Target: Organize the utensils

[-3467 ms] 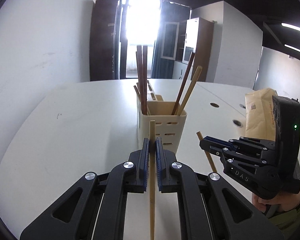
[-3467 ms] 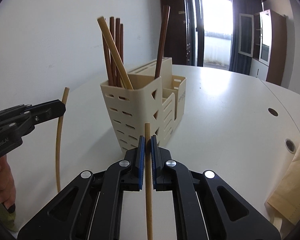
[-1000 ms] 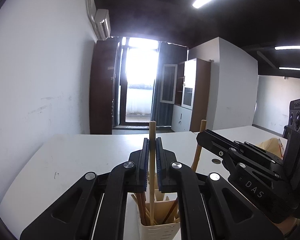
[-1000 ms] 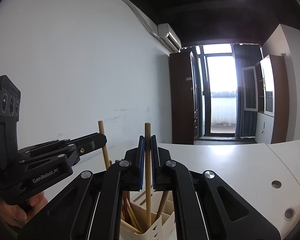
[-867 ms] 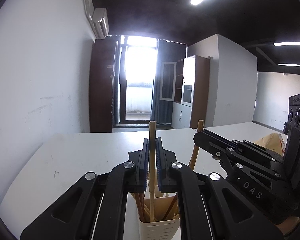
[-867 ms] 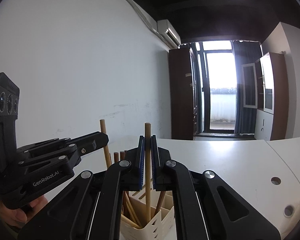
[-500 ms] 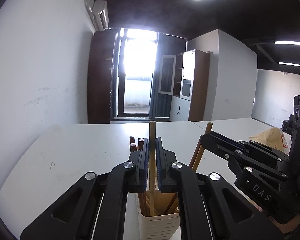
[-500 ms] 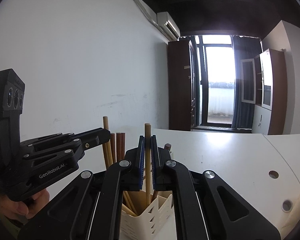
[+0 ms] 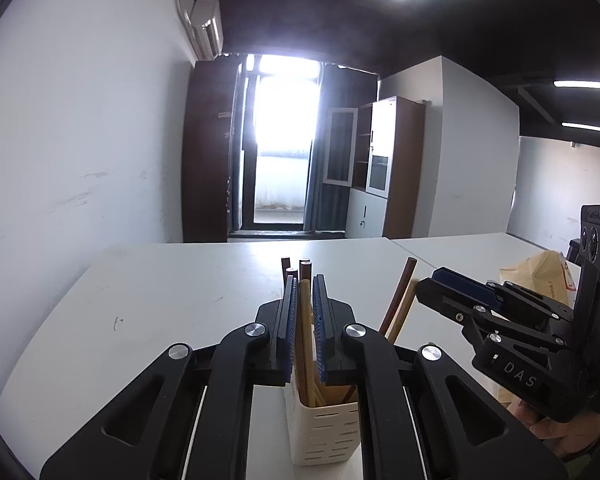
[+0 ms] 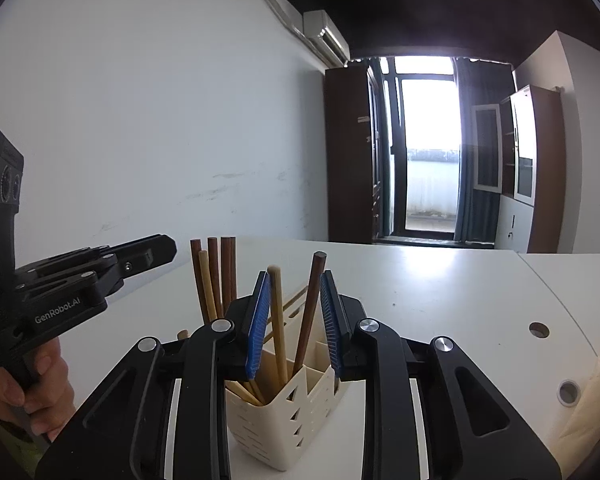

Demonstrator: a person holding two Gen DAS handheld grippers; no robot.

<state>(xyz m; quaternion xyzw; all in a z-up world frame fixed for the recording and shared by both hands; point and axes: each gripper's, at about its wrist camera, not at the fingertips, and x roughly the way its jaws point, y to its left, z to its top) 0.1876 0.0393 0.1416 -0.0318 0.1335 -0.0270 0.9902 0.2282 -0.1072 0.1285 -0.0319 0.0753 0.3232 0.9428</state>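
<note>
Table point(image 10: 440, 280), white and wide, carries the cream slotted plastic utensil holder point(image 10: 288, 412) directly under both grippers. Holder already stands several dark brown and pale wooden chopsticks upright in its compartments.

Right gripper point(image 10: 294, 320): fingers opening, blue pads clear of the pale bamboo chopstick point(image 10: 277, 320), which stands between them with its lower end down in the front compartment. It leans near the left pad, so I'd widen fully, then lift straight up; any sideways pull risks dragging the stick or tipping the holder.

Left gripper point(image 9: 305, 328): fingers nearly together, clamped on a second pale bamboo chopstick point(image 9: 305, 320) whose lower end is inside the holder. Best to release only once the tip is well down, then rise vertically, keeping clear of the neighbouring dark sticks.
</note>
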